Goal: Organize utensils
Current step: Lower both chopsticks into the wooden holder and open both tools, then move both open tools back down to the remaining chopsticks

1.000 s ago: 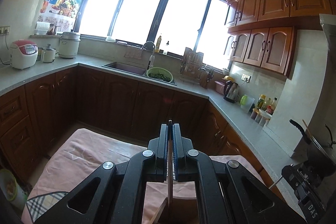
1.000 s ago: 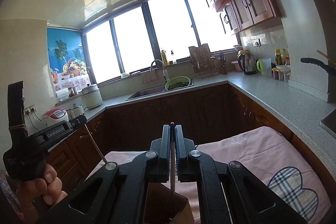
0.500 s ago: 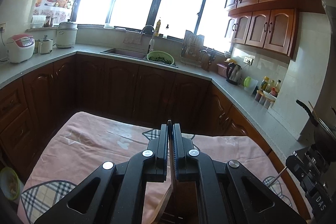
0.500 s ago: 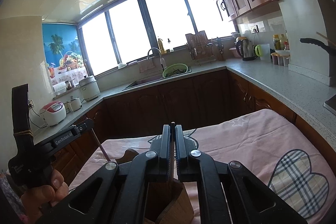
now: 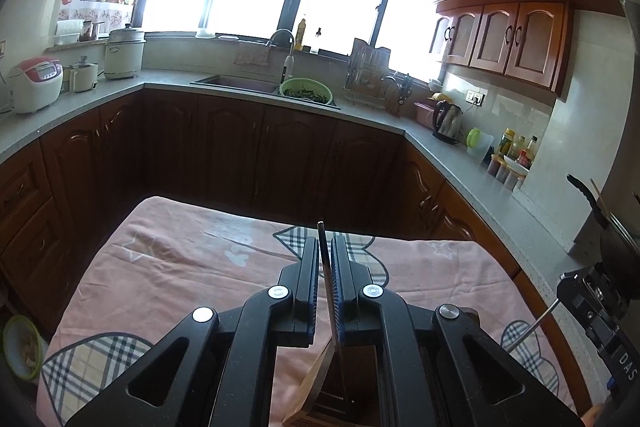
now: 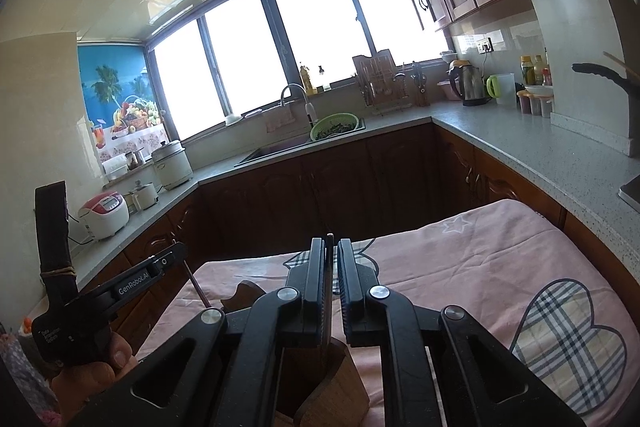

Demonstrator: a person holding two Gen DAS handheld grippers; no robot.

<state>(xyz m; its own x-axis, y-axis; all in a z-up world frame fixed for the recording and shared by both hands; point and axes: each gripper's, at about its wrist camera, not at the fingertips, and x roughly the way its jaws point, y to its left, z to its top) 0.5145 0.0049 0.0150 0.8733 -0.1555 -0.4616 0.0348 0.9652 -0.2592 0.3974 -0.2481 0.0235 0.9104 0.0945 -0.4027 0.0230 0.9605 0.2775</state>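
Both grippers tip down toward the pink cloth (image 5: pixel 168 279), and now the jaws ease apart on each side. The left gripper (image 5: pixel 325 291) had its jaws pinched tight on a thin utensil (image 5: pixel 326 279) a second ago; now there's a narrow gap, and the rod leans on the right pad with its lower end down in the wooden holder (image 5: pixel 316 391). Same story on the right gripper (image 6: pixel 331 291): a slim gap, the dark stick (image 6: pixel 329 267) standing between the pads over the holder (image 6: pixel 332 403), which sits at the near edge of the surface. That looks like a release, so both utensils seem dropped into their slots. Next, I'd judge, the grippers lift clear without snagging the sticks.
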